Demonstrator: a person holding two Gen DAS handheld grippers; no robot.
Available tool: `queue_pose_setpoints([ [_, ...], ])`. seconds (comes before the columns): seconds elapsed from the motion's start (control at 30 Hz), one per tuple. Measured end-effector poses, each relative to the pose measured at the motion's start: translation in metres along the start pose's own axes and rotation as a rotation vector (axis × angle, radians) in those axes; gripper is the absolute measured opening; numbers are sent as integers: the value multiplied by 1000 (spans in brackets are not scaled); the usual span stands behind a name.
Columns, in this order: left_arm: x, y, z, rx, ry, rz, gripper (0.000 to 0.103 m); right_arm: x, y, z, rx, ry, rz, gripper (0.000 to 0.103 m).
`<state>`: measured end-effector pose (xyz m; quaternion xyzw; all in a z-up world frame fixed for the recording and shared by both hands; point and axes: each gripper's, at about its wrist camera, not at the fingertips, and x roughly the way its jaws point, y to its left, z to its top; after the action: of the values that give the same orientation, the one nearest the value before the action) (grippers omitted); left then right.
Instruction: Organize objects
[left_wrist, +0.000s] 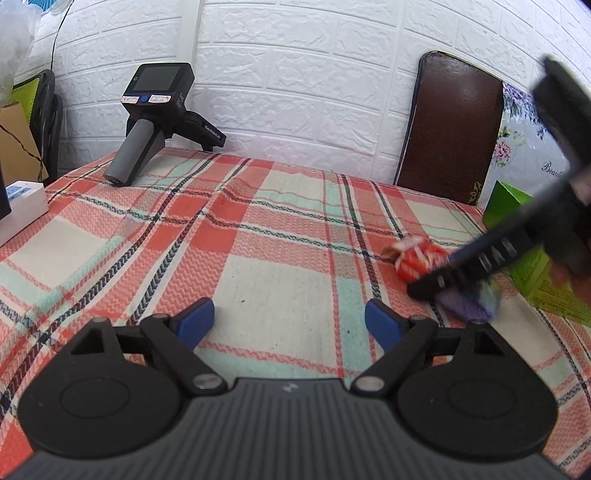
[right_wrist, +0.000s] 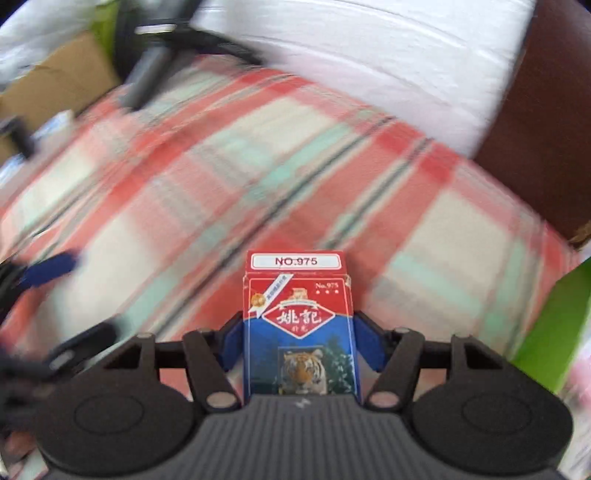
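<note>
The right gripper (right_wrist: 299, 343) clamps a card box (right_wrist: 298, 321) between its blue pads, above the plaid cloth (right_wrist: 221, 177). The left gripper (left_wrist: 289, 325) hovers with pads wide apart and nothing between them. Farther off, a spare gripper (left_wrist: 155, 118) stands by the wall (left_wrist: 314, 74).

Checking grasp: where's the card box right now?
Right wrist view, centre: the card box is clamped upright in the right claw, above the plaid cloth.

Plaid cloth (left_wrist: 258, 236), brown chair (left_wrist: 454, 125), handheld scanner (left_wrist: 159, 110)
</note>
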<state>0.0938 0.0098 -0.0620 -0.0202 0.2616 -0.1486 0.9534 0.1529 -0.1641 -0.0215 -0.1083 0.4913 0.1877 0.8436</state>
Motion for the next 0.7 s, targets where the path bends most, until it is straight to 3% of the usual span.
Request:
queue_pose_setpoints([
  [0.1, 1, 1, 0, -3, 5, -1, 92, -18, 28, -32, -14, -66, -21, 62],
  [0.2, 1, -3, 0, 21, 12, 14, 93, -36, 43, -68, 31, -135, 29, 63],
  [0.27, 1, -6, -1, 40, 19, 24, 93, -45, 51, -91, 49, -179, -4, 80],
  [0.4, 1, -12, -2, 84, 36, 54, 93, -61, 64, -131, 95, -260, -43, 87],
  [0.57, -4, -18, -4, 121, 73, 97, 96, -66, 75, -151, 66, -319, -74, 89],
  [0.7, -21, -21, -8, 85, 128, 121, 97, -64, 70, -157, 77, -357, -68, 90],
])
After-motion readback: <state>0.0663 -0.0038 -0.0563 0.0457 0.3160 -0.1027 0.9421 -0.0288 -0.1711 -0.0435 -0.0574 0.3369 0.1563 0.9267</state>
